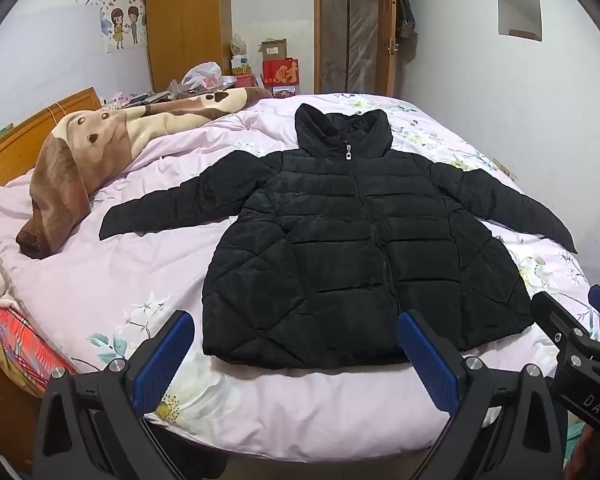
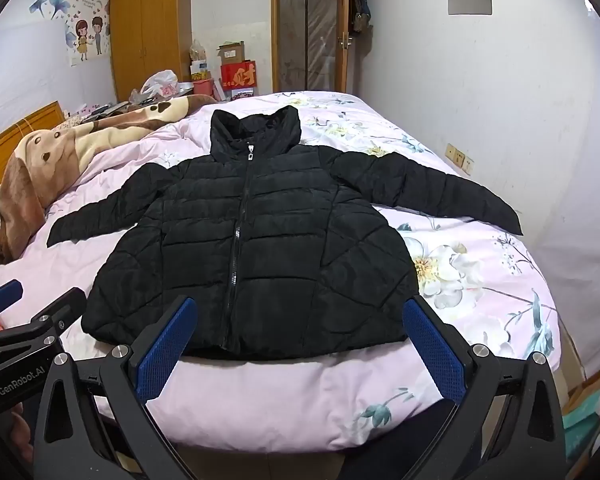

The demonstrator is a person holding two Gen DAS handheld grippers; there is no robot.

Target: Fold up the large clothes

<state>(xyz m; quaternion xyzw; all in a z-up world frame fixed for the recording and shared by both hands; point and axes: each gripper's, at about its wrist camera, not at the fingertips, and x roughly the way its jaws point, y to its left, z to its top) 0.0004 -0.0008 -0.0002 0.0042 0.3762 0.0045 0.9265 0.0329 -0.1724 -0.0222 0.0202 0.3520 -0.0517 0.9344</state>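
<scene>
Left wrist view: black puffer jacket [image 1: 352, 240] lies flat, front up and zipped, on the bed [image 1: 112, 280] with its pink floral cover; hood at the far end, hem at the near edge, both sleeves spread out to left and right. Right sleeve tip runs close to the fisheye rim, distorted. Left tool [image 1: 296, 360] hangs above the near bed edge, fingers wide apart, nothing between them, not touching the jacket; right blue pad overlaps the hem in the picture only. Tool body cut off at the bottom of frame. Right tool [image 1: 580, 320] pokes in at the far right, mostly cropped, only one blue tip and black frame visible. Brown dog-print blanket [image 1: 80, 160] bunched at far left, its lower end hidden past the bed side. Clutter by the wardrobe [image 1: 188, 28] too small to read. Right wrist view: same jacket [image 2: 252, 248] centred, left sleeve tip dark against the blanket [image 2: 24, 176] area, hard to outline. Right tool [image 2: 300, 344] level over the near bed edge [image 2: 280, 400], fingers spread wide, holding nothing, clear of the hem. Left tool [image 2: 24, 312] enters at left, cropped, spread hard to judge here. A bit of hand shows lower left, blurry.
</scene>
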